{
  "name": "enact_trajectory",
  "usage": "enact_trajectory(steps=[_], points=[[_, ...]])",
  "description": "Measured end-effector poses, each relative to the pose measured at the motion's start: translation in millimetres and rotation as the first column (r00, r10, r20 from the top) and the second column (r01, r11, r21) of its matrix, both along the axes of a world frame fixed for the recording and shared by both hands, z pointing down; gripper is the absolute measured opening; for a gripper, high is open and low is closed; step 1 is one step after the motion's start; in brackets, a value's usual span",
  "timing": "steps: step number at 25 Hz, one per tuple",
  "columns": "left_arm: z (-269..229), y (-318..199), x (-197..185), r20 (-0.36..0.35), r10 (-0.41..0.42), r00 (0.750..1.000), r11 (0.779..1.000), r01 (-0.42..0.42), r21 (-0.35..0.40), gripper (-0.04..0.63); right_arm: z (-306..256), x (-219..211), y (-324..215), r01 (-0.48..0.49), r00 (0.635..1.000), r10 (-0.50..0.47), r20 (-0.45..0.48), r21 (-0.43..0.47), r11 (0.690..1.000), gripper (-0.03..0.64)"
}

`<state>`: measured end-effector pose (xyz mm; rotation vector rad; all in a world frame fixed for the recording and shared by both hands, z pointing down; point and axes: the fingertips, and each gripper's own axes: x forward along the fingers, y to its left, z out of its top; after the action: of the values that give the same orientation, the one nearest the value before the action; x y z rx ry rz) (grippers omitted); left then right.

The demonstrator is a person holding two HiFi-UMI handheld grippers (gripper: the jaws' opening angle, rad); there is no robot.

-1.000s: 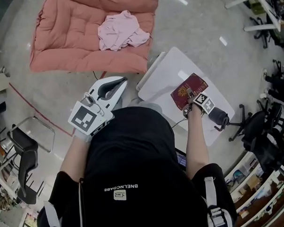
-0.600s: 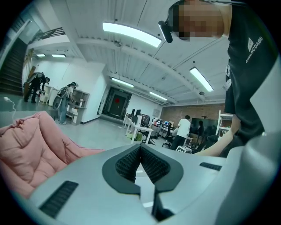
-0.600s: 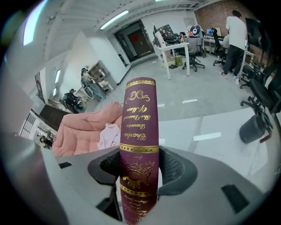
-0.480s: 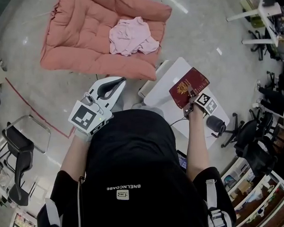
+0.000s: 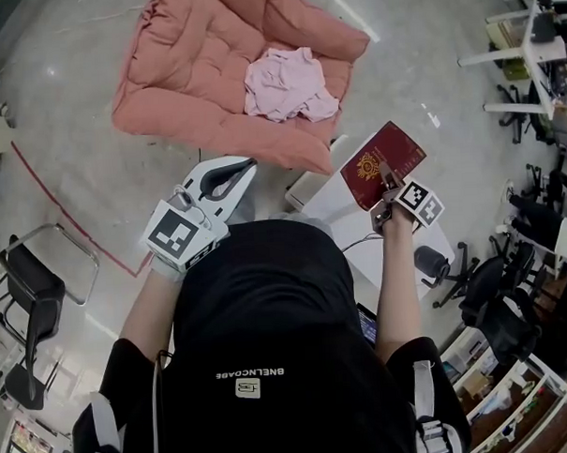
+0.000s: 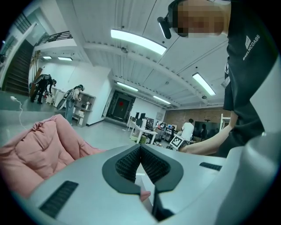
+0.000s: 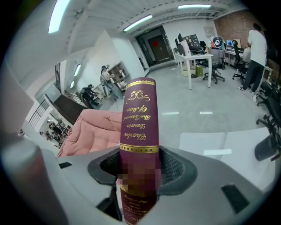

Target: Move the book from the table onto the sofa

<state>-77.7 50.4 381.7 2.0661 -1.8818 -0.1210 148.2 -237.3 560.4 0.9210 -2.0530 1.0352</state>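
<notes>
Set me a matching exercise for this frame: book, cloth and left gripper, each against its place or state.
Things:
1. book
2. cloth
3. left gripper

Place or state:
A. lying on the sofa
B. jaws together, nothing between them
C. clamped in the jaws of the right gripper

Pairs: 1-C, 2-A, 3-B

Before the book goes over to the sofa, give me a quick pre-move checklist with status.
1. Book clamped in right claw: ok, pads press on both covers, spine facing the camera.
2. Book off the table: ok, held up above it.
3. Left claw out of the way: ok, shut, nothing in it, well apart from the book.
4. Sofa seat free: not ok, a pink cloth lies on the seat; the cushion beside it is bare.
</notes>
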Motion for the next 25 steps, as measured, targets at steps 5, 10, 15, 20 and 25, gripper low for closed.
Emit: enact_trajectory(steps=[5, 10, 15, 20, 25], points=[[-6.5, 28.9, -25.4, 0.009, -0.053, 0.999, 0.999, 0.053, 0.015, 0.014, -21.0, -55.1, 14.0, 0.083, 0.996, -0.084, 0.028, 0.035, 0.996, 0.248], [-7.3, 55.4, -46.5, 0.009, -0.101, 0.995, 0.995, 0.101, 0.018, 0.014, -32.1, -109.9, 30.8, 0.156, 0.986, -0.158, 0.052, 0.048, 0.987, 0.247], [-8.5, 67.6, -58.6, 0.010, -0.165, 0.986, 0.986, 0.165, 0.007, 0.014, -35.7, -163.6, 42.1, 0.255, 0.964, -0.257, 0.070, 0.036, 0.966, 0.247], [-8.5, 59.3, -70.5, -0.008, -0.253, 0.967, 0.967, 0.253, -0.012, 0.014, -30.9, -213.8, 33.7, 0.353, 0.933, -0.352, 0.073, 0.008, 0.936, 0.247], [1.2, 80.2, -104.0, -0.017, -0.333, 0.943, 0.943, 0.332, -0.031, 0.014, -15.8, -277.5, 57.7, 0.436, 0.898, -0.434, 0.068, -0.021, 0.900, 0.247]])
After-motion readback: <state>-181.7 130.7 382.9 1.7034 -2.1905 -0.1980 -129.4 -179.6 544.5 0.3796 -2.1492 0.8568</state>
